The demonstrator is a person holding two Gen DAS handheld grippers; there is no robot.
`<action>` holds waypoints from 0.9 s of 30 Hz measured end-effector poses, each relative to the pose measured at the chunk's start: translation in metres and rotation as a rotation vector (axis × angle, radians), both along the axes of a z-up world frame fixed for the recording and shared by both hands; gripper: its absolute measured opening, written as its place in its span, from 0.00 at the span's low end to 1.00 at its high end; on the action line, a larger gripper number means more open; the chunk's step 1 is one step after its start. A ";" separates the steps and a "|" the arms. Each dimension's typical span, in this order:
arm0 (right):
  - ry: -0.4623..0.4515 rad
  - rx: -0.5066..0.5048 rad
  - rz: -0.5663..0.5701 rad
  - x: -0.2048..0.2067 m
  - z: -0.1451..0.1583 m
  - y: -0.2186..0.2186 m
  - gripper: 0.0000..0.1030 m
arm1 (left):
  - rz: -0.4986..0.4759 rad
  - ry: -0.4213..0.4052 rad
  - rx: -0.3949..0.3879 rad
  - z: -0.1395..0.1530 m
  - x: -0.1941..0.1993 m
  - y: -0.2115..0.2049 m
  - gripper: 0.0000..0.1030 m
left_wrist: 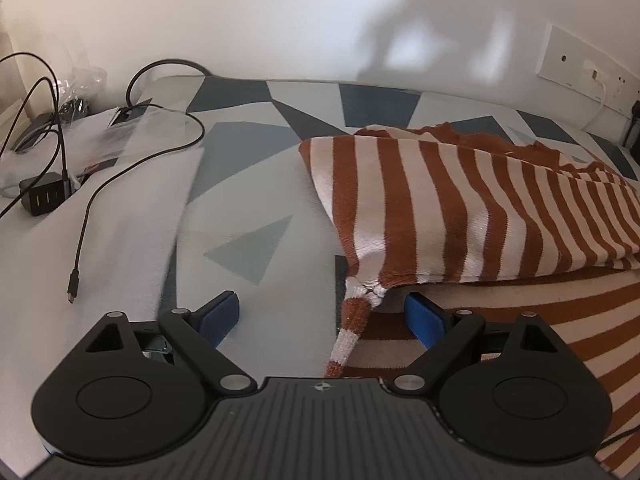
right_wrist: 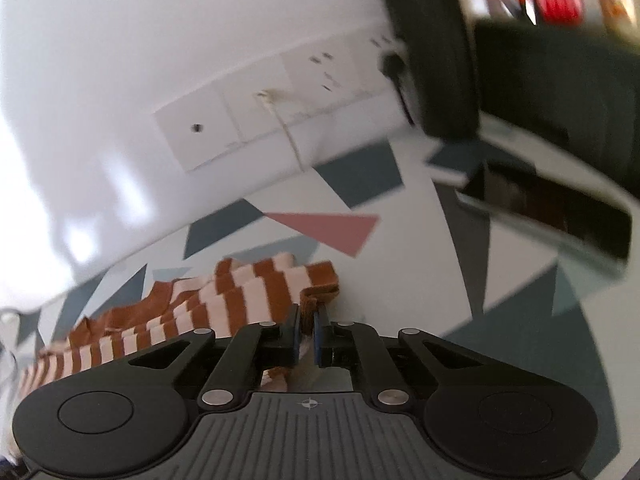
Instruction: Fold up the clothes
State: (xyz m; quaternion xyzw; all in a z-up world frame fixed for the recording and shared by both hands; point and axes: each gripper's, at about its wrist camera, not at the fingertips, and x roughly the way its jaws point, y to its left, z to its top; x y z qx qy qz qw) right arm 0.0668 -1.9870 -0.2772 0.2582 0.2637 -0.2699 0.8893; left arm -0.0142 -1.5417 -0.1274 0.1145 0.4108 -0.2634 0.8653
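Observation:
A rust-and-cream striped knit garment (left_wrist: pixel 460 200) lies on a cloth with blue and grey triangles (left_wrist: pixel 248 208). Its upper layer is lifted and folded over towards the right. A striped strap (left_wrist: pixel 352 328) hangs from a gathered corner, between the fingers of my left gripper (left_wrist: pixel 322 314), which is open and holds nothing. In the right wrist view my right gripper (right_wrist: pixel 306 320) is shut on the brown edge of the same striped garment (right_wrist: pixel 240 296), whose body trails off to the left. That view is blurred.
At the left lie a white sheet (left_wrist: pixel 120 216), a black cable (left_wrist: pixel 86 224), a black charger (left_wrist: pixel 42 196) and clear plastic bags (left_wrist: pixel 84 80). A wall socket panel (right_wrist: pixel 256 116) with a white cord sits behind. Dark blurred objects (right_wrist: pixel 532 100) stand at the right.

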 end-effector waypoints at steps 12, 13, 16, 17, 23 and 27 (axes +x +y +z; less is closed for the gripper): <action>0.077 -0.169 0.328 0.034 0.011 0.049 0.05 | 0.000 0.008 0.001 -0.001 -0.001 0.003 0.89; 0.089 -0.172 0.350 0.036 0.009 0.052 0.05 | -0.001 0.009 0.001 0.000 -0.001 0.003 0.89; 0.098 -0.149 0.376 0.039 0.005 0.057 0.05 | -0.002 0.010 0.002 -0.001 -0.001 0.003 0.89; 0.092 -0.143 0.382 0.038 0.004 0.058 0.05 | -0.003 0.010 0.002 -0.001 -0.001 0.003 0.89; 0.016 -0.097 0.411 0.034 0.005 0.057 0.05 | -0.001 0.012 0.003 -0.002 -0.001 0.002 0.89; -0.012 -0.028 0.428 0.039 0.001 0.054 0.05 | 0.000 0.014 0.005 -0.002 -0.002 0.001 0.89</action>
